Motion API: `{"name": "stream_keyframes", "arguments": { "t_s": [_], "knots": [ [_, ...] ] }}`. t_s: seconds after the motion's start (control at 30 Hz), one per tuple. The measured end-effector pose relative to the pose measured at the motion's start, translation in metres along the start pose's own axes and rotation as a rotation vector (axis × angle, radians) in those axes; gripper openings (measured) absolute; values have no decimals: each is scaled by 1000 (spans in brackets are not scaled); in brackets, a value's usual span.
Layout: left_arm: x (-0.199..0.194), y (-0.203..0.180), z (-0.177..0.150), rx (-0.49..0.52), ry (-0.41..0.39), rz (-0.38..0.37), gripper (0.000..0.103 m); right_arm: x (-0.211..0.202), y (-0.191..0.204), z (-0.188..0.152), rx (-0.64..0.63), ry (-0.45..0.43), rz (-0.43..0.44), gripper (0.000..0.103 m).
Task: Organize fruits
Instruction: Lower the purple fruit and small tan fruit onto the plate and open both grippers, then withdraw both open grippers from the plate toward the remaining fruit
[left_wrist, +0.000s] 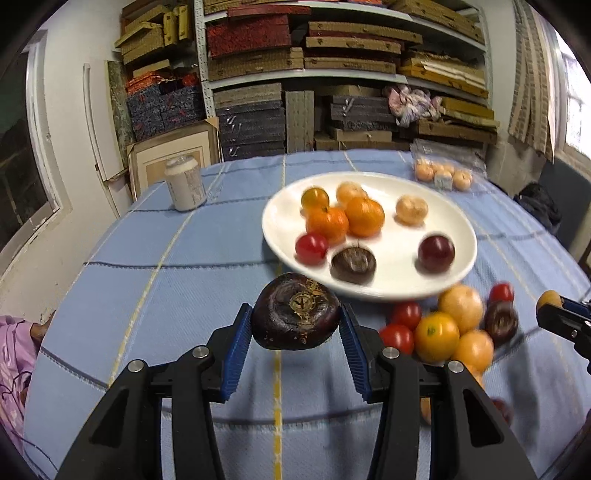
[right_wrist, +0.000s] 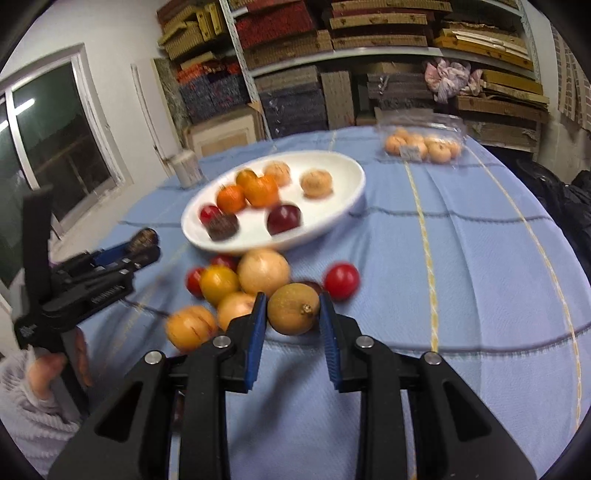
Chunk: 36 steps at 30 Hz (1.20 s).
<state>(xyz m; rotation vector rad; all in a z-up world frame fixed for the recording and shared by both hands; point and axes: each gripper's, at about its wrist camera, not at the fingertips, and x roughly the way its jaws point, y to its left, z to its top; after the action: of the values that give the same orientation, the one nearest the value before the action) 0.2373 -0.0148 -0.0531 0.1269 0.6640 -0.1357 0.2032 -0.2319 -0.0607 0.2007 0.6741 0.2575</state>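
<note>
Surface: a table under a light-blue cloth (left_wrist: 155, 258) with dark and yellow stripes runs forward from both grippers.
Room: beyond the table's far edge stand metal shelves (left_wrist: 351, 74) crammed with flat boxes; a dark window (right_wrist: 55, 140) is on the wall far to the left of the right gripper.
Left gripper: the left gripper (left_wrist: 295, 332) has its blue pads pressed on either side of a dark, wrinkled round fruit (left_wrist: 295, 312), held clear of the cloth, jaws partly apart around it.
Right gripper: the right gripper (right_wrist: 293, 314) is clamped on a small tan-brown round fruit (right_wrist: 293, 308) with a short stem, lifted above the cloth.
Plate: a white oval plate (left_wrist: 391, 266) lies just ahead of the left gripper, ahead and left of the right one; on it are orange, red, yellow and dark fruits.
Loose pile: a cluster of loose fruits (right_wrist: 236, 288), red, yellow-orange and tan, lies on the cloth just ahead-left of the right gripper, between it and the plate.
Far things: a pale can (left_wrist: 184, 184) stands far ahead-left of the left gripper; a clear pack of small orange fruits (right_wrist: 424, 147) sits far ahead, to the right of the plate.
Person: a hand (right_wrist: 48, 373) in a pale knit sleeve holds the left gripper's handle.
</note>
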Motion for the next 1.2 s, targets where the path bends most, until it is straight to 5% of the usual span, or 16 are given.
{"name": "stream_keyframes", "arguments": {
  "t_s": [0.27,0.6,0.7,0.9,1.03,1.2],
  "knots": [
    [27,2,52,-36,12,-16,48,32,17,70,-14,-35,7,28],
    [77,-21,73,-15,43,-41,51,102,-1,99,65,12,11,28],
    [76,-22,71,-15,39,-44,65,103,-9,96,94,3,27,51],
    [54,-10,60,-43,29,-51,68,63,-11,92,80,-92,12,54],
    [27,5,36,-83,24,-59,75,24,-17,67,87,-207,-46,82],
    [-7,3,3,-71,19,-92,75,4,-37,32,150,-192,-94,83]
  ]
}}
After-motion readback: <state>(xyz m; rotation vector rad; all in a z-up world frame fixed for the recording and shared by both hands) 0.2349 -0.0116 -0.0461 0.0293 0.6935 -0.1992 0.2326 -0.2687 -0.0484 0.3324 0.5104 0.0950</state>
